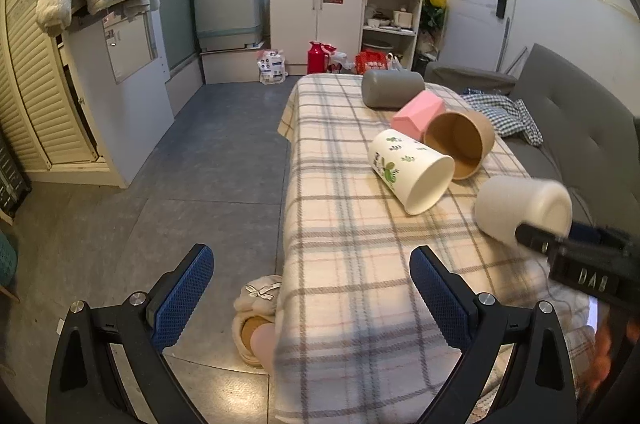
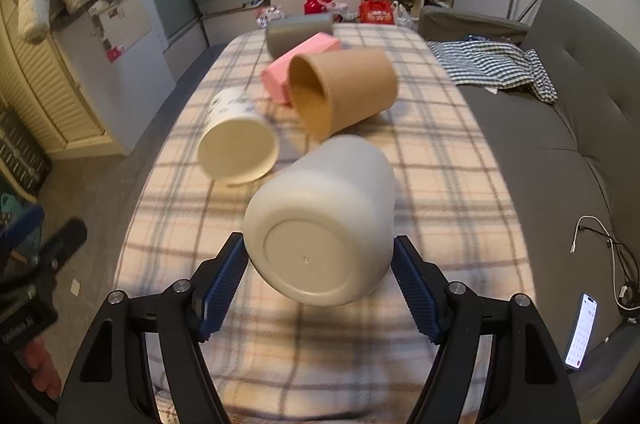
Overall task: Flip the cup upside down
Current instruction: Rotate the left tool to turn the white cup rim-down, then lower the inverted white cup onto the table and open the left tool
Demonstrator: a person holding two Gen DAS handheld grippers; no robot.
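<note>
A plain white cup lies tilted on its side, its base toward the right wrist camera, between the blue pads of my right gripper, which is shut on it. It looks blurred and held just above the plaid table. In the left wrist view the same cup shows at the right, with the right gripper on it. My left gripper is open and empty over the table's near left edge.
On the plaid table lie a white cup with green leaf print, a brown cup, a pink box and a grey cup, all on their sides. A grey sofa runs along the right, with a phone on it.
</note>
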